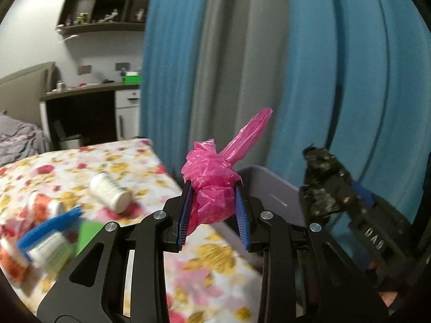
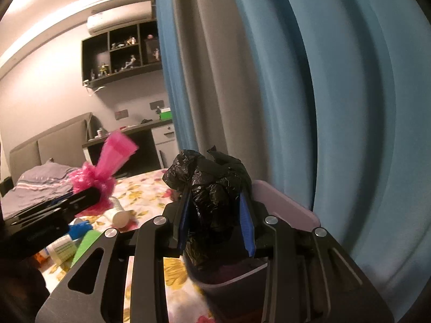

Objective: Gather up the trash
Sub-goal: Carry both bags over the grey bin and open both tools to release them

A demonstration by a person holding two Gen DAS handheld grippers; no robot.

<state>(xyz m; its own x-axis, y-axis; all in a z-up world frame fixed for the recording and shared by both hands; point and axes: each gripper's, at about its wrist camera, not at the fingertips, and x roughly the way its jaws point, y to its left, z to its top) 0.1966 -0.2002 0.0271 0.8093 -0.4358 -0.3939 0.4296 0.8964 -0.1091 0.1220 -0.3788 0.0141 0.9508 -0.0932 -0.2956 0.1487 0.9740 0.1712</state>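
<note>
While the blue and grey curtain (image 1: 269,62) fills the background, the floral-covered surface (image 1: 215,255) spreads below both hands, with a purple bin (image 1: 272,191) standing at its far edge against the curtain. Scattered on the cloth to the left lie a white bottle (image 1: 110,191), a blue brush (image 1: 51,226) and some blurred small containers, which look like trash not yet gathered.

Judging by the layout, the step in hand is carrying two bags over to the bin. To do it well, each bundle should be brought squarely over the bin's mouth before letting go, since crumpled plastic is light and may drift or cling to the pads; one hand at a time would keep them from colliding.

Left gripper (image 1: 214,210) has its fingers partly closed, clamped on a crumpled pink bag (image 1: 212,185), which is held up near the bin's left rim with a loose tail sticking upward. Right gripper (image 2: 216,220) likewise grips a wadded black bag (image 2: 212,188) between partly closed fingers, directly above the bin (image 2: 285,202).
</note>
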